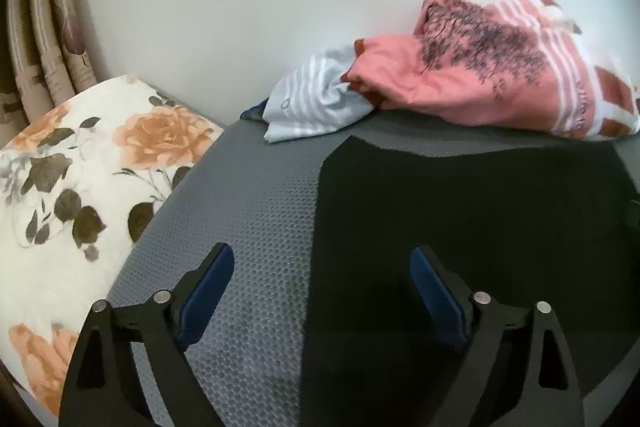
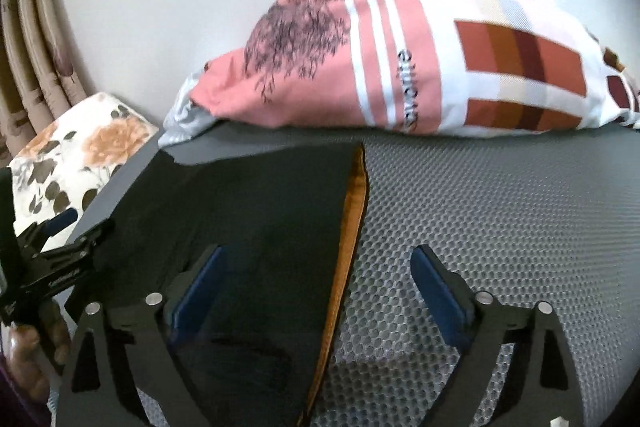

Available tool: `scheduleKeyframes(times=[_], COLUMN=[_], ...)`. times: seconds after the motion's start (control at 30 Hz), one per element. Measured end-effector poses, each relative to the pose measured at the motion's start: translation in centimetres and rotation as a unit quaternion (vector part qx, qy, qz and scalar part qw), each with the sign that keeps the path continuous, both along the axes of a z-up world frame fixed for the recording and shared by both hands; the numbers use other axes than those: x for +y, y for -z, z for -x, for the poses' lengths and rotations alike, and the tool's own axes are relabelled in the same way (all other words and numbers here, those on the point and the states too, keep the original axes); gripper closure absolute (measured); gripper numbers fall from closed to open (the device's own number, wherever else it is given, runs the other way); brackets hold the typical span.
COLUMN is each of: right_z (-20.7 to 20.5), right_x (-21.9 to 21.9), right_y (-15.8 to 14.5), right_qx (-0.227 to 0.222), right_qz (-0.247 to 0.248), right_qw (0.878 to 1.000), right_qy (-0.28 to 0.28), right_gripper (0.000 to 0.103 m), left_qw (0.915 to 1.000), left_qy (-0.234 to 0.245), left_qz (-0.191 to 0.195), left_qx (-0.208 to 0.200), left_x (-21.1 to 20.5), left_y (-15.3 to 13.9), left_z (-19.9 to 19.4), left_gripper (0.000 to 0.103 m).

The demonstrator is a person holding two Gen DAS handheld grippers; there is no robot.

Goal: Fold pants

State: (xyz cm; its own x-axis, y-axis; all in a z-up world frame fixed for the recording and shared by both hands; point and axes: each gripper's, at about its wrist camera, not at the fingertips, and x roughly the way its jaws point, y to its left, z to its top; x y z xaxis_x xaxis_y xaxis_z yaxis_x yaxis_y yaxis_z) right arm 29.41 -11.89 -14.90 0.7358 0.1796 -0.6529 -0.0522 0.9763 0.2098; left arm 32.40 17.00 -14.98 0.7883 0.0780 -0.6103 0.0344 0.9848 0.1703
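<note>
Pants [image 2: 256,227], black with orange edge, flat on grey mat [image 2: 500,207]; left gripper [image 1: 322,291] and right gripper [image 2: 318,291] spread, empty.

A pink patterned cloth [image 2: 360,67] and floral cushion [image 1: 80,167] lie beside curtains [image 1: 44,39].

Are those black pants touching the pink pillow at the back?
Apart. In the right wrist view a strip of bare grey mat runs between the far edge of the pants and the pillow.
</note>
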Motion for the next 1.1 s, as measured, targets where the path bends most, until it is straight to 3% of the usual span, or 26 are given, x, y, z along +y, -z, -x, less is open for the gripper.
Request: scheduleKeyframes(times=[0.17, 0.3, 0.6, 0.83, 1.1], right_z=[1.8, 4.4, 11.6, 17.4, 22.3], right_x=[-0.2, 0.4, 1.9, 1.8, 0.6], right_y=[-1.3, -3.1, -8.3, -12.1, -15.3], right_qx=[-0.021, -0.042, -0.064, -0.093, -0.103], right_qz=[-0.012, 0.002, 0.014, 0.019, 0.002], right_qw=[1.0, 0.999, 0.997, 0.994, 0.994], right_qy=[0.015, 0.013, -0.043, -0.05, -0.049], right_gripper=[0.011, 0.002, 0.002, 0.0, 0.0], left_qw=[0.9996, 0.9985, 0.9947, 0.9896, 0.9875], left_qy=[-0.016, -0.035, -0.061, -0.077, -0.077], left_qz=[0.001, 0.019, 0.029, 0.057, 0.052], left_qx=[-0.024, -0.037, -0.078, -0.108, -0.127], left_x=[-0.9, -1.1, -2.3, -3.4, -5.5], left_y=[-1.8, -3.9, -9.6, -13.9, -18.0], left_z=[2.1, 4.4, 11.5, 17.8, 24.5], left_gripper=[0.005, 0.001, 0.0, 0.0, 0.0])
